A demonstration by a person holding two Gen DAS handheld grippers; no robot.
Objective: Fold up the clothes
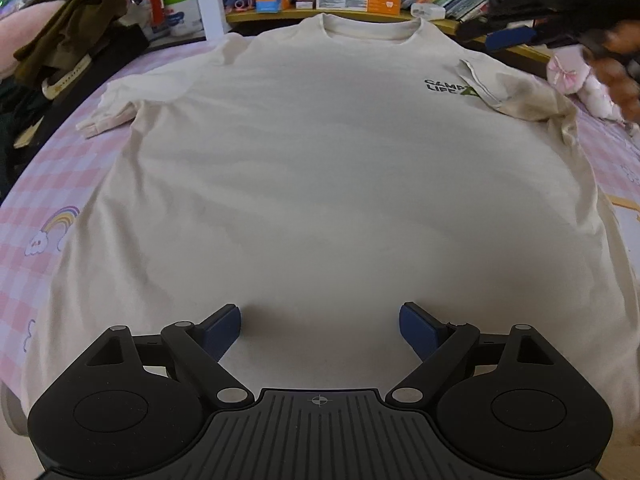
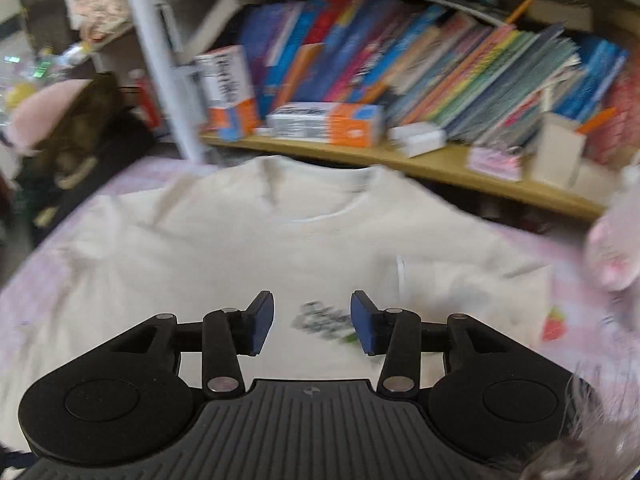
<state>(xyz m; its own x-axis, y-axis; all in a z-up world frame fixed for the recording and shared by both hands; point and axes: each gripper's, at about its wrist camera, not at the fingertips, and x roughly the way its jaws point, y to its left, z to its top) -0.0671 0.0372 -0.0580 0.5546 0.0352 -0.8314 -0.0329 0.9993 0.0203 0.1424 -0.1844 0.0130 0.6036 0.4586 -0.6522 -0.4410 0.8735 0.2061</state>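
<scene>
A cream T-shirt (image 1: 320, 168) lies spread face up on the pink checked sheet (image 1: 36, 216), collar toward the shelf. Its right sleeve (image 1: 524, 98) is folded in over the chest logo (image 1: 448, 88); its left sleeve (image 1: 108, 116) lies out flat. My left gripper (image 1: 320, 328) is open and empty above the lower body of the shirt. My right gripper (image 2: 312, 328) is open and empty above the chest, with the blurred logo (image 2: 320, 320) between its fingers. The right gripper also shows at the top right of the left wrist view (image 1: 516, 36).
A bookshelf (image 2: 400, 160) with books and boxes stands just past the collar. Dark clothes (image 1: 68, 32) are piled at the far left. A pink plush toy (image 1: 576, 80) lies at the right edge of the bed. The right wrist view is motion-blurred.
</scene>
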